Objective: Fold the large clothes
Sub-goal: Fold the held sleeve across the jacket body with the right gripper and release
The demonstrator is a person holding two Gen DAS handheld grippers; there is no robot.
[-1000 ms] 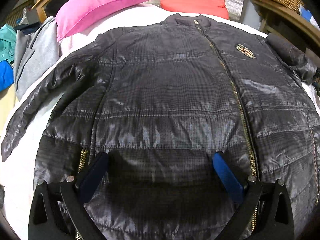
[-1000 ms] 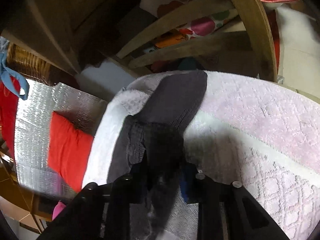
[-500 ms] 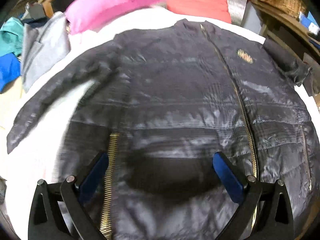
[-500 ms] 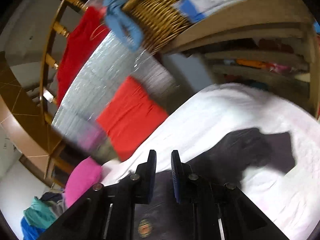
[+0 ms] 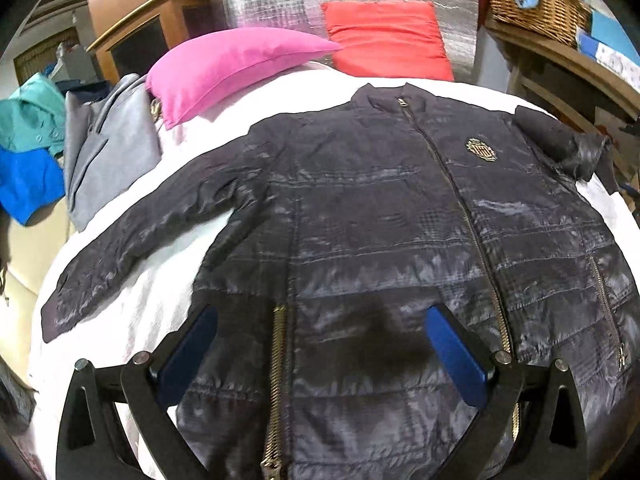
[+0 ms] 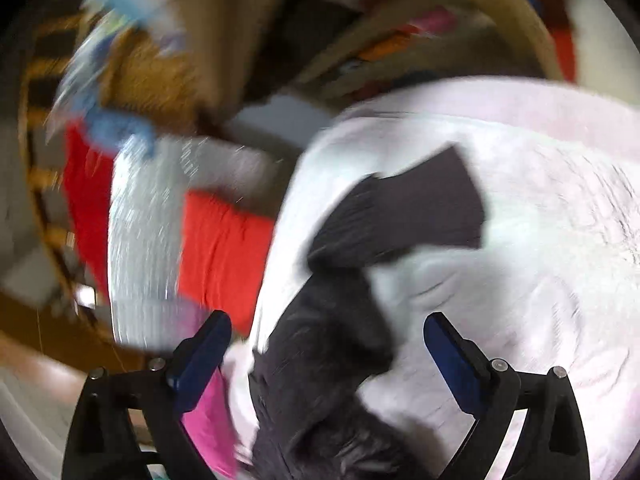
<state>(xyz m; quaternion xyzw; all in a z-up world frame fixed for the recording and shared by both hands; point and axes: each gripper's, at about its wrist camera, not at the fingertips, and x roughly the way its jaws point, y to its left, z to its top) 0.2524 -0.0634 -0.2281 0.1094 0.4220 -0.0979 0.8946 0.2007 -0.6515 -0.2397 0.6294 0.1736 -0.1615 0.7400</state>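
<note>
White bed (image 5: 152,304) bears jacket (image 5: 380,240); only right view shows its cuff (image 6: 424,204).

White bed (image 5: 120,312), wooden shelves (image 5: 560,56)

The left tool (image 5: 320,344) hangs with its two blue-padded fingers (image 5: 454,354) spread wide apart, nothing between them. Its black arms fan outward from the bottom of the left wrist view, symmetric, each with round pivot pins showing at the joints. The right tool (image 6: 326,350) stands likewise wide open, its blue pads (image 6: 450,360) well apart and gripping nothing, its black linkage rising from the lower edge in the same splayed stance. The right wrist view is heavily smeared, though the tool itself reads sharp. Neither hand of the person shows in either view
</note>
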